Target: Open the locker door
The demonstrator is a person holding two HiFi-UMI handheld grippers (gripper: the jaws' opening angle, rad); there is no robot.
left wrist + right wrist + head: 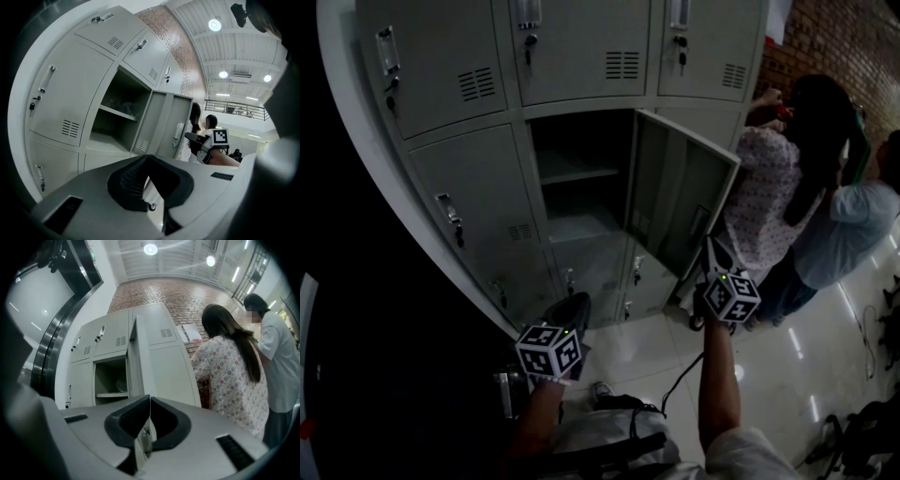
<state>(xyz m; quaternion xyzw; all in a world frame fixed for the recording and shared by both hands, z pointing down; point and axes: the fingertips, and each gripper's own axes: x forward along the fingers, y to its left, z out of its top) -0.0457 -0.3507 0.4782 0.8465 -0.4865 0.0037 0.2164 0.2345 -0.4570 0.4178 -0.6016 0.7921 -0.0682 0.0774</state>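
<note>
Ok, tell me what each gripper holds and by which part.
Nothing is held. The right gripper is shut on nothing, near the open locker door; the left gripper has nothing between its jaws either.

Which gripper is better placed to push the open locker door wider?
Right. The right gripper is close to the free edge of the locker door; the left gripper hangs lower, by the bottom lockers, farther from it.
</note>
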